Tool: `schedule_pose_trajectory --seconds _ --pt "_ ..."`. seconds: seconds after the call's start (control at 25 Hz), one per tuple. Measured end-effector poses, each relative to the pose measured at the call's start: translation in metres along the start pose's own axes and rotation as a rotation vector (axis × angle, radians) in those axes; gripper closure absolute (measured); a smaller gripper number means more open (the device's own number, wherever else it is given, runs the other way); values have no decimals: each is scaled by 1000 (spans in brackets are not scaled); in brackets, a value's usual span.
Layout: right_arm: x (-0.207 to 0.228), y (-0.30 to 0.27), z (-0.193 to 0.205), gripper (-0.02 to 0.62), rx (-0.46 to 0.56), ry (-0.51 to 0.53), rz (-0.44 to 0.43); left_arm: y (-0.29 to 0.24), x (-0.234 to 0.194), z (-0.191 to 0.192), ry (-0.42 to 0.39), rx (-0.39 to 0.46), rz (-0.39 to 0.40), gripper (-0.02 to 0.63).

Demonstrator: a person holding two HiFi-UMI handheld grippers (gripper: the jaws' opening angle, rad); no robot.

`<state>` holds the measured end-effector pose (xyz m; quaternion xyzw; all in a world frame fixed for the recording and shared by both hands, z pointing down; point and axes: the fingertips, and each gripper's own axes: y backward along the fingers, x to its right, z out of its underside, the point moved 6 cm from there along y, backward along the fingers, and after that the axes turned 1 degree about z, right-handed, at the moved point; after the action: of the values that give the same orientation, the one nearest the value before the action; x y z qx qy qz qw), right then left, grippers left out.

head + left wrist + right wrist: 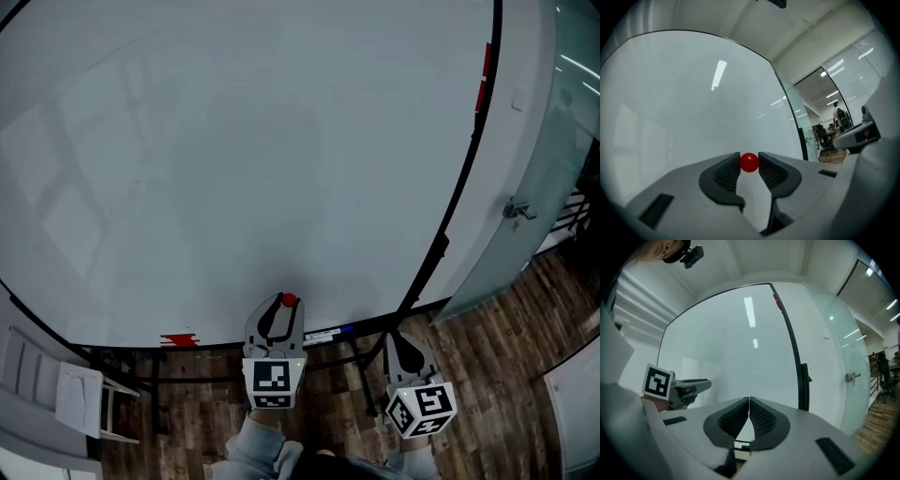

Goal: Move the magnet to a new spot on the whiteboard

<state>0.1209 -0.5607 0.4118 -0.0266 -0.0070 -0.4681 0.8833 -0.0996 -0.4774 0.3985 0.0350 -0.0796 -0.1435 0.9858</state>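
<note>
A small round red magnet (749, 162) sits between the tips of my left gripper (749, 164), whose pads press on it from both sides. In the head view the magnet (289, 301) shows at the jaw tips of the left gripper (285, 305), near the bottom edge of the big whiteboard (234, 159). Whether the magnet touches the board I cannot tell. My right gripper (401, 344) hangs lower right, below the board's corner, and its jaws (748, 401) are shut with nothing between them.
The board's black frame (457, 192) runs down the right side, with a red strip (485, 77) on it higher up. A red mark (178, 340) and markers (328, 333) lie along the bottom tray. A glass wall with a handle (517, 212) is at right; a white chair (66, 394) stands at lower left.
</note>
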Motion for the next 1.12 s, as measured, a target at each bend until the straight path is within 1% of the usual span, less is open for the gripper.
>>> schedule_pose_trajectory --seconds 0.16,0.28,0.48,0.68,0.88,1.0,1.12 --pt "7 -1 -2 568 1 3 1 -25 6 -18 -26 42 -21 483" --pt "11 -2 -2 568 2 0 -3 -35 9 -27 -59 47 -45 483" --pt "15 -8 -3 568 3 -6 -12 -37 15 -20 -163 34 -123 483" --pt "15 -11 -2 568 1 -12 -23 -38 17 -20 -179 36 -151 483" --pt "14 -12 -2 568 3 -23 -36 -42 23 -14 -298 32 -261 482" --pt "15 -10 -3 568 4 -27 -32 -43 26 -12 -363 27 -306 482" --pt "15 -7 -3 568 5 -35 -29 -43 26 -12 -367 36 -309 482"
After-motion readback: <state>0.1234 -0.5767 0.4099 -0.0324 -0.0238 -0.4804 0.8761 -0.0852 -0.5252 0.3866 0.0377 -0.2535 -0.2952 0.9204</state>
